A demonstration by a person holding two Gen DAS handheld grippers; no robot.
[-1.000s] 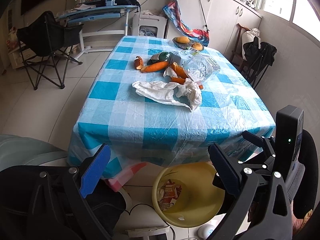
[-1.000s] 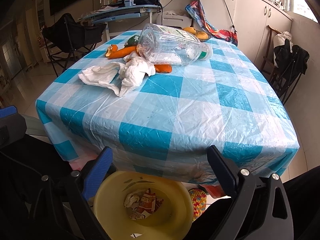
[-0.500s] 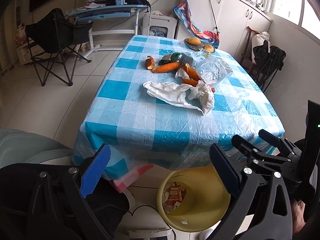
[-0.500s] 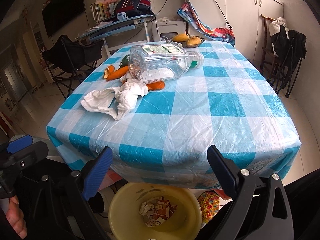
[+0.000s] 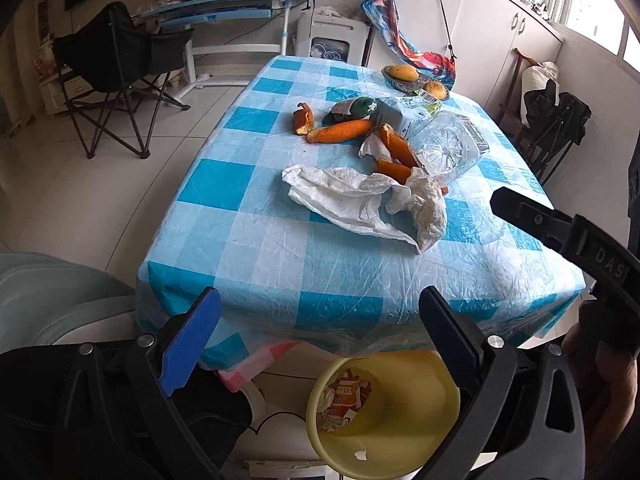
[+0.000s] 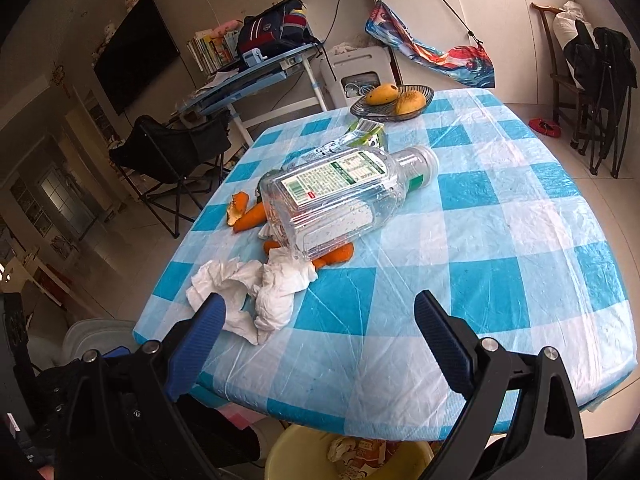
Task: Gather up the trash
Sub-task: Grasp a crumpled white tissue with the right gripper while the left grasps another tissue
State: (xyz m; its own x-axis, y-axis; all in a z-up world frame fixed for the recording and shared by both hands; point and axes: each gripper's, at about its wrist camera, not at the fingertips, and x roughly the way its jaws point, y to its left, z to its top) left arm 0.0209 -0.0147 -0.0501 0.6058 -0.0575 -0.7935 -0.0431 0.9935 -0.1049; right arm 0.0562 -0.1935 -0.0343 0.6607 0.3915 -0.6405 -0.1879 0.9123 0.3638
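Crumpled white tissue (image 5: 368, 200) (image 6: 264, 292) lies on the blue-checked table (image 5: 280, 264) (image 6: 500, 240), in front of orange peels (image 5: 344, 132) (image 6: 248, 216), a clear plastic bottle on its side (image 5: 448, 148) (image 6: 344, 200) and a carton (image 5: 396, 112). A yellow bin (image 5: 392, 412) (image 6: 360, 456) holding paper trash stands on the floor below the near table edge. My left gripper (image 5: 316, 344) is open and empty above the bin. My right gripper (image 6: 320, 340) is open and empty over the near table edge, close to the tissue; it also shows at the right of the left wrist view (image 5: 560, 232).
A dark bowl with mangoes (image 6: 392, 100) (image 5: 412, 80) sits at the table's far end. A folding chair (image 5: 116, 80) and a desk (image 5: 224, 4) stand to the left. Another chair with bags (image 6: 592, 80) is at the right. A grey seat (image 5: 48, 300) is at my near left.
Both grippers have risen and moved forward toward the table. The right gripper now looks down on the tabletop, with the bin low in its view. Both stay open.
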